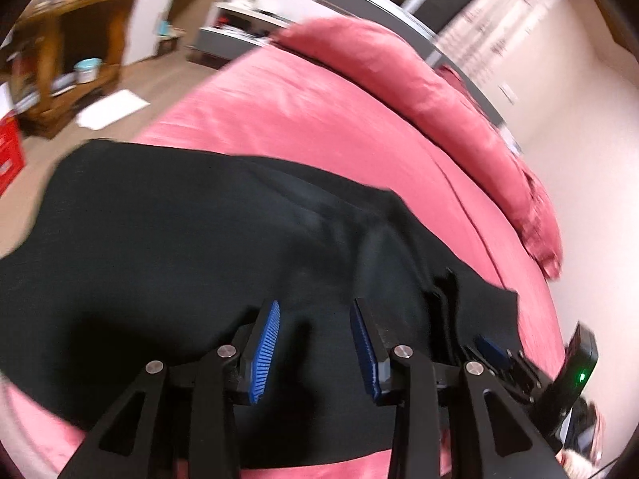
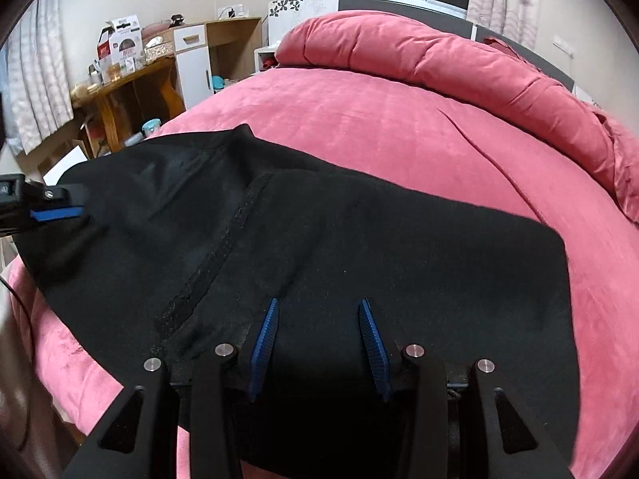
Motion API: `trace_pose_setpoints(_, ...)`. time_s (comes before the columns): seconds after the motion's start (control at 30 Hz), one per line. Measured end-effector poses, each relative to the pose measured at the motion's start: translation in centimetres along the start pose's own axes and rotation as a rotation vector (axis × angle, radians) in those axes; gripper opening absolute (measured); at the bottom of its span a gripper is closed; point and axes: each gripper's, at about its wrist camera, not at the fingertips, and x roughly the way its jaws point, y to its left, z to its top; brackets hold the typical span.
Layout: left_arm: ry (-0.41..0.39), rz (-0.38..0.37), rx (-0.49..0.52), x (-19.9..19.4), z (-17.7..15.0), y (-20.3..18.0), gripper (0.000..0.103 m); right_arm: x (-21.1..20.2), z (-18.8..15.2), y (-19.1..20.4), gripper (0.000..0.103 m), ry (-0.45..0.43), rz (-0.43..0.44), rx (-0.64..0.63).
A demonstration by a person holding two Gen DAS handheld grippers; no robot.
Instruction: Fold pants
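Observation:
Black pants (image 1: 179, 239) lie folded over on a pink bed (image 1: 299, 111). In the right wrist view the pants (image 2: 359, 247) spread across the bed's near side, with a stitched waistband seam running down the left part. My left gripper (image 1: 315, 307) is open just above the cloth, with nothing between its blue pads. My right gripper (image 2: 317, 305) is open over the pants' near edge, also empty. The left gripper also shows at the left edge of the right wrist view (image 2: 60, 207), beside the pants' left end. The right gripper shows at the lower right of the left wrist view (image 1: 499, 351).
A rolled pink duvet (image 2: 439, 56) lies along the bed's far side by the headboard. A wooden desk (image 2: 120, 92) with boxes and a white cabinet (image 2: 195, 64) stand left of the bed. A red crate (image 1: 8, 151) and white paper (image 1: 112, 109) lie on the floor.

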Motion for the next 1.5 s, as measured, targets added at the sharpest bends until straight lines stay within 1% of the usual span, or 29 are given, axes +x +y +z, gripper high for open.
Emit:
trace_pose_setpoints(0.1,-0.061,0.072,-0.050,-1.6,0.7,2.1,0.044,-0.2,-0.3,-0.6,0.044,-0.001,0.026,0.051)
trace_pose_setpoints(0.2,-0.126,0.141,-0.128,-3.9,1.7,5.2,0.045,-0.4,-0.5,-0.5,0.044,-0.008,0.025,0.055)
trace_pose_setpoints(0.23,-0.136,0.151,-0.150,-4.4,1.8,6.1,0.047,-0.4,-0.6,-0.4,0.044,-0.012,0.022,0.053)
trace_pose_setpoints(0.27,-0.150,0.164,-0.180,-5.2,2.1,7.2,0.052,-0.3,-0.4,-0.6,0.044,-0.012,0.023,0.052)
trace_pose_setpoints(0.33,-0.183,0.191,-0.245,-6.4,2.2,8.9,0.058,-0.4,-0.4,-0.6,0.044,-0.014,0.025,0.055)
trace_pose_setpoints(0.37,-0.192,0.200,-0.279,-7.2,1.9,10.1,0.058,-0.2,-0.4,-0.7,0.044,-0.014,0.027,0.056)
trace_pose_setpoints(0.4,-0.182,0.205,-0.327,-7.7,1.6,11.3,0.058,-0.2,-0.4,-0.7,0.044,-0.014,0.029,0.058)
trace_pose_setpoints(0.43,-0.171,0.199,-0.356,-7.9,1.0,12.1,0.058,-0.2,-0.4,-0.7,0.044,-0.015,0.029,0.059)
trace_pose_setpoints(0.5,-0.121,0.168,-0.434,-7.9,0.3,13.3,0.058,-0.2,-0.4,-0.8,0.044,-0.016,0.030,0.058)
trace_pose_setpoints(0.53,-0.111,0.154,-0.455,-7.9,-0.2,13.5,0.057,-0.2,-0.4,-0.8,0.044,-0.015,0.030,0.058)
trace_pose_setpoints(0.57,-0.102,0.122,-0.480,-8.3,-0.5,13.5,0.057,-0.2,-0.4,-0.8,0.044,-0.015,0.030,0.058)
trace_pose_setpoints(0.67,-0.069,0.093,-0.509,-9.0,-0.7,13.8,0.057,-0.2,-0.4,-0.9,0.044,-0.015,0.032,0.060)
trace_pose_setpoints(0.77,-0.060,0.077,-0.551,-9.5,-1.0,14.2,0.057,-0.2,-0.4,-0.9,0.044,-0.015,0.031,0.062)
trace_pose_setpoints(0.97,-0.028,0.016,-0.694,-9.9,-1.7,14.9,0.057,-0.2,-0.3,-0.9,0.044,-0.014,0.032,0.064)
trace_pose_setpoints(1.1,0.013,-0.022,-0.700,-9.5,-2.1,14.3,0.057,-0.1,-0.3,-0.9,0.044,-0.014,0.033,0.065)
trace_pose_setpoints(1.13,0.024,-0.015,-0.696,-9.2,-2.1,14.3,0.056,-0.1,-0.4,-0.9,0.044,-0.014,0.033,0.065)
trace_pose_setpoints(1.17,0.038,0.007,-0.708,-8.8,-2.4,14.4,0.056,-0.1,-0.3,-1.0,0.044,-0.014,0.033,0.065)
trace_pose_setpoints(1.23,0.054,-0.012,-0.753,-8.2,-2.9,14.9,0.056,-0.2,-0.3,-1.0,0.044,-0.013,0.034,0.064)
trace_pose_setpoints(1.27,0.056,-0.031,-0.776,-7.8,-3.1,15.2,0.056,-0.2,-0.3,-1.0,0.044,-0.014,0.034,0.065)
trace_pose_setpoints(1.37,0.009,-0.028,-0.798,-7.2,-3.4,15.6,0.056,-0.1,-0.4,-0.9,0.044,-0.016,0.035,0.070)
trace_pose_setpoints(1.43,-0.019,-0.043,-0.793,-6.5,-3.3,15.8,0.056,-0.1,-0.4,-0.9,0.044,-0.018,0.035,0.070)
trace_pose_setpoints(1.5,-0.030,-0.032,-0.777,-5.7,-3.2,15.7,0.056,-0.1,-0.5,-0.8,0.044,-0.020,0.035,0.070)
